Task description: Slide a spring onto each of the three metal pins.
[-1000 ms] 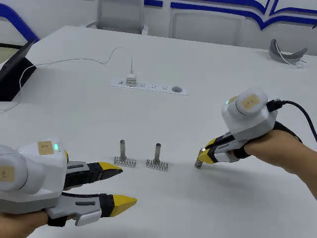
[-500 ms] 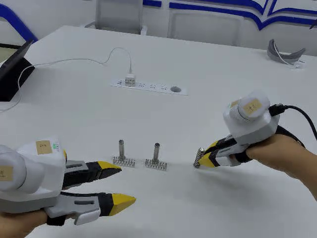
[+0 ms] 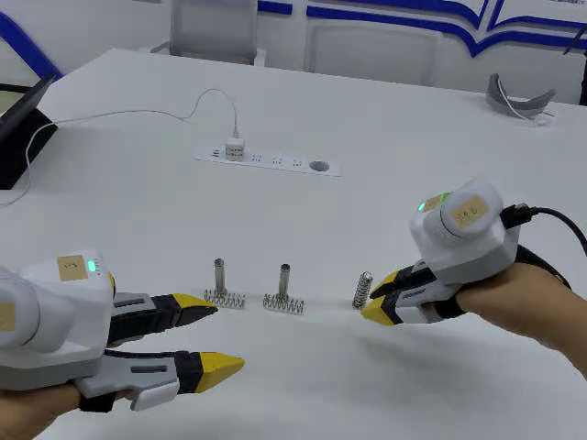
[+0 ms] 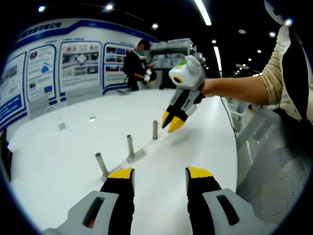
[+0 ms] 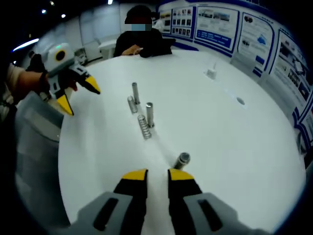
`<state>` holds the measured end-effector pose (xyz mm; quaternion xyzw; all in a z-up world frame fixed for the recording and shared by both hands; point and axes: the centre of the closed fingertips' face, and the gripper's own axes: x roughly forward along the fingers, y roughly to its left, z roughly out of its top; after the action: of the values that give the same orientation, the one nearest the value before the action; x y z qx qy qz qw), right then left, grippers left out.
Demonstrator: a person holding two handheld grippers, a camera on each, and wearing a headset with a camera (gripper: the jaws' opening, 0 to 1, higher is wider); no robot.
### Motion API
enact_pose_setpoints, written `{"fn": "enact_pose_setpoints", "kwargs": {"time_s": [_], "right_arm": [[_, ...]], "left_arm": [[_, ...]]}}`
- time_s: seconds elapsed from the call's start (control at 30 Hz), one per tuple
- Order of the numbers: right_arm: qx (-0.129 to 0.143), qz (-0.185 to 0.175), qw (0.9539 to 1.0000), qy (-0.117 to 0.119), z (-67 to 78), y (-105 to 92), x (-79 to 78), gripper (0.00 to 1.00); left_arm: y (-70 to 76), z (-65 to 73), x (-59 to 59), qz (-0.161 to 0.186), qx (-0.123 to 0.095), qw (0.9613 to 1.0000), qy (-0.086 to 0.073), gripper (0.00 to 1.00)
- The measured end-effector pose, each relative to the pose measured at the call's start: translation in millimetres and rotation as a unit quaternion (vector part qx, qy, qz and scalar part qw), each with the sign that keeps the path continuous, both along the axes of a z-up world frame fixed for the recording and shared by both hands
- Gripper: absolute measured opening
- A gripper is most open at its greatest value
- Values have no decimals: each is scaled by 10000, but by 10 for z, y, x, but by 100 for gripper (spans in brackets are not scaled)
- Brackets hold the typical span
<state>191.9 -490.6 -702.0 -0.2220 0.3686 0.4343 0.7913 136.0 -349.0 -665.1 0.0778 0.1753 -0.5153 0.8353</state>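
Head view: with the right gripper [image 3: 371, 298] now backed off, narrowly parted and empty, from the spring-loaded pin [image 3: 363, 290] it touched earlier, and the left gripper [image 3: 229, 337] wide open, grasp the loose spring [image 3: 283, 303] lying on the surface [image 3: 303, 385] against the middle pin [image 3: 284, 278] near one end, align it with the pin and lower it straight.

On our white table [image 3: 394, 183] we see two bare pins [image 3: 220, 273] with loose springs [image 3: 225, 298] at their feet, a third pin [image 5: 184, 156] inside its fitted spring [image 3: 363, 290], and a power strip [image 3: 268, 161]
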Motion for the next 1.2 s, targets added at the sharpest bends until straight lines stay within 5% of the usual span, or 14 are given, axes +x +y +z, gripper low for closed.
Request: {"fn": "enact_pose_setpoints", "kwargs": {"time_s": [0.37, 1.2], "right_arm": [[65, 447, 9990, -36, 11, 360, -72, 17], [23, 908, 9959, -9, -167, 749, 213, 17]], "left_arm": [[-5, 14, 11, 0, 0, 10000, -13, 42], [-18, 4, 24, -19, 27, 10000, 2, 42]]}}
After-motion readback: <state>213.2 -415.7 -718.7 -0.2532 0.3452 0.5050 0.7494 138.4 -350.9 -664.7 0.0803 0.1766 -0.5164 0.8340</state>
